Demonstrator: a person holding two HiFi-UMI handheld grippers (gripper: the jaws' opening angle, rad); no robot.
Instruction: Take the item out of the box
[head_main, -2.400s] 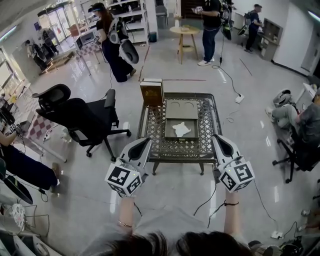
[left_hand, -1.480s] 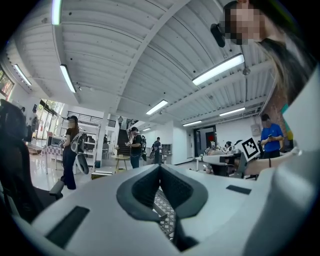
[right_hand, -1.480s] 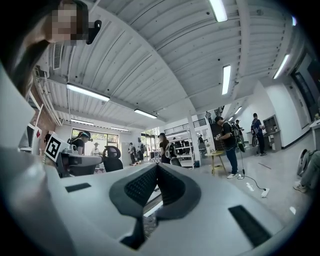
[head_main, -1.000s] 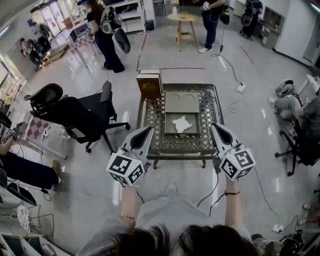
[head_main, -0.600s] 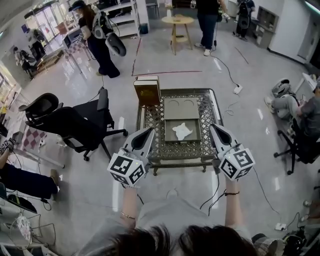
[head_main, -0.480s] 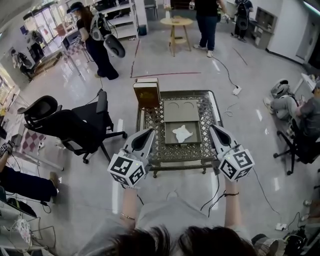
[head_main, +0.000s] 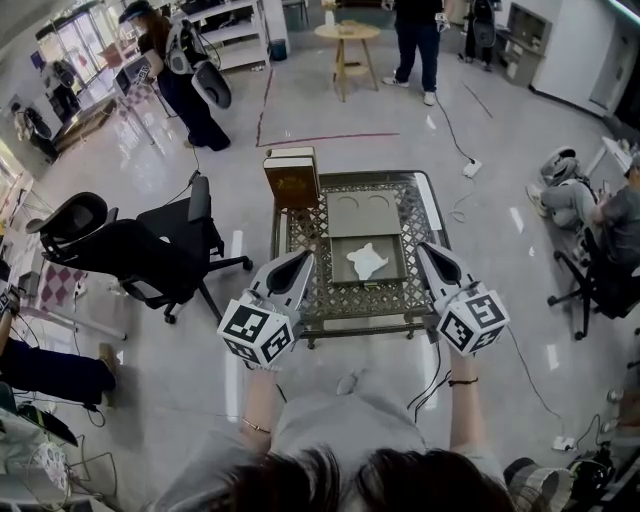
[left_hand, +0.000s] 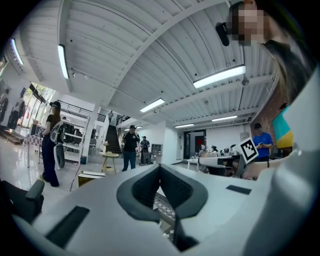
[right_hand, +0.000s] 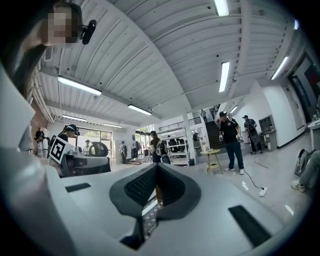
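A shallow grey-green box (head_main: 389, 271) lies open on the metal lattice table (head_main: 300, 235), its lid (head_main: 362, 214) folded back behind it. A crumpled white item (head_main: 366, 261) rests inside the box. I hold both grippers up in front of the table's near edge, apart from the box. The left gripper (head_main: 304, 259) points at the table's near left part and is shut with nothing in it (left_hand: 160, 168). On the other side, the right gripper (head_main: 425, 250) is also shut and empty (right_hand: 156, 168), aimed at the near right part.
A brown box (head_main: 292, 181) stands upright at the table's far left corner. A black office chair (head_main: 135, 242) is to the left. A seated person (head_main: 605, 225) is at the right, and cables (head_main: 455, 150) lie on the floor. Several people and a round stool (head_main: 345, 38) are beyond.
The table and box have come slightly nearer in the head view. Both grippers keep the same raised pose, still shut.
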